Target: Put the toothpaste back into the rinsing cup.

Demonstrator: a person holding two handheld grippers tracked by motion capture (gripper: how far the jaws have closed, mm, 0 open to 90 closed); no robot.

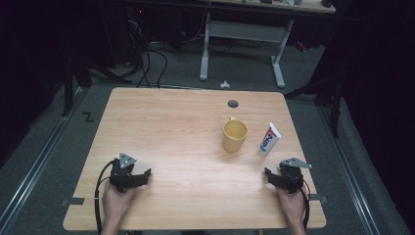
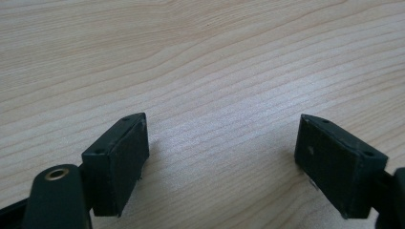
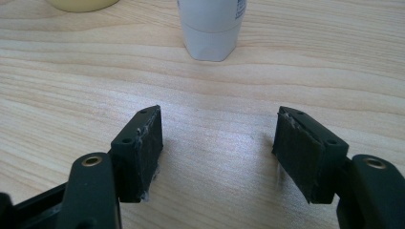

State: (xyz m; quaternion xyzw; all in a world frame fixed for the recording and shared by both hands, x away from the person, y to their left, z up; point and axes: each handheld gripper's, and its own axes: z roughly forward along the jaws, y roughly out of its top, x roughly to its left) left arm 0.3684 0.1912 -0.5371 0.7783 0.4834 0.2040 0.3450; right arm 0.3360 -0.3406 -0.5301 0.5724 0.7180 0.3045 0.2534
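A yellow mug [image 1: 235, 135] stands upright right of the table's middle. Just to its right a toothpaste tube [image 1: 268, 139] stands on its white cap [image 3: 211, 40]. My right gripper [image 1: 278, 176] rests near the front right of the table, a short way in front of the tube, open with bare wood between its pads [image 3: 145, 145]. The mug's base [image 3: 81, 4] peeks in at that view's top left. My left gripper [image 1: 138, 177] lies at the front left, far from both things. It is open too, its pads [image 2: 125, 160] wide apart over bare wood.
The wooden table [image 1: 161, 127] has a cable hole [image 1: 233, 104] near its far edge. A hand holds each gripper from the near edge. Beyond the table are a white desk frame [image 1: 242, 44] and floor cables [image 1: 149, 63].
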